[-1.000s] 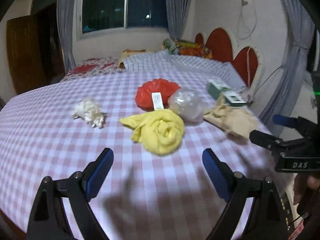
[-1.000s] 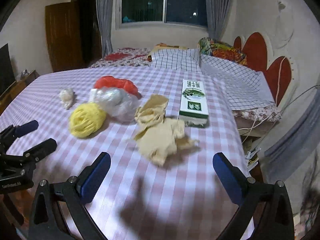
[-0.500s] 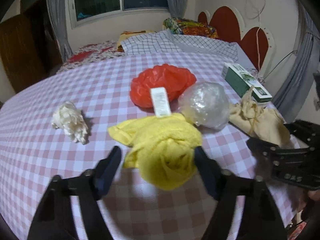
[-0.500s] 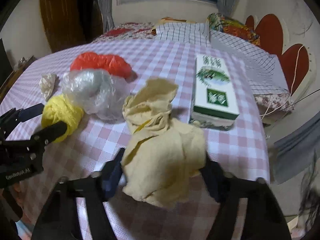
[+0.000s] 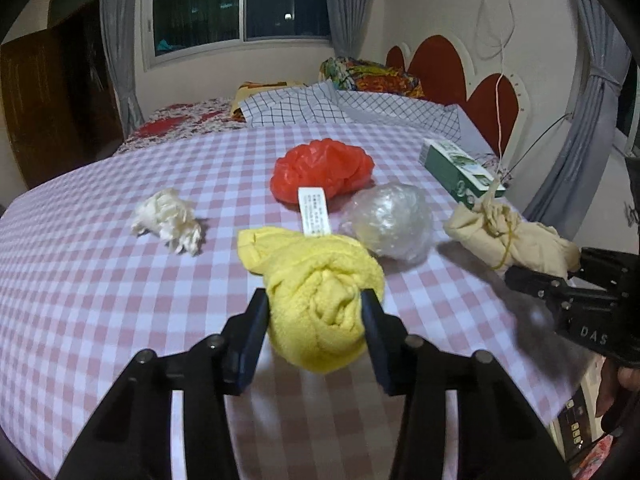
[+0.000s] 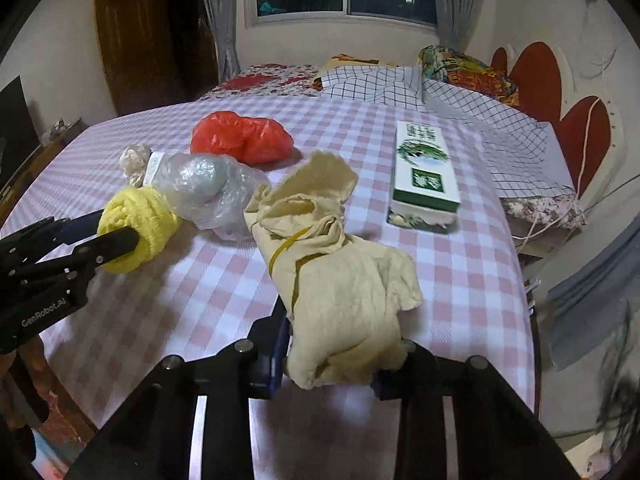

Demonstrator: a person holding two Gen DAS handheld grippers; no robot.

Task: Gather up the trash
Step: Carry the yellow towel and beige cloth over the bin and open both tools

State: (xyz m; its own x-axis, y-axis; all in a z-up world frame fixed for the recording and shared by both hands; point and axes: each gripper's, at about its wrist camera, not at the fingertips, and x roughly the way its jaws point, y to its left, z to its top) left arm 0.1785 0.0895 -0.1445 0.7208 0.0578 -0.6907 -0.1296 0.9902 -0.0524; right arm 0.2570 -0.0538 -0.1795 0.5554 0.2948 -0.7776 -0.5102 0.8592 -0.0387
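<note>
On the pink-checked tablecloth (image 5: 100,280), the left gripper (image 5: 314,320) has just been closing and its 2 jaws now pinch the yellow towel wad (image 5: 320,288) at the near edge. The right gripper (image 6: 340,360) has likewise just closed onto the beige cloth bundle (image 6: 340,280). From the towel, the clear plastic ball (image 5: 390,220) lies at 1 o'clock, the red plastic bag (image 5: 320,170) at 12, the white crumpled tissue (image 5: 168,220) at 10, and the green box (image 5: 460,172) beyond at 2.

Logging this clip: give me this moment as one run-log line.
left gripper: closed on yellow cloth | right gripper: closed on beige cloth | both cloths on table
</note>
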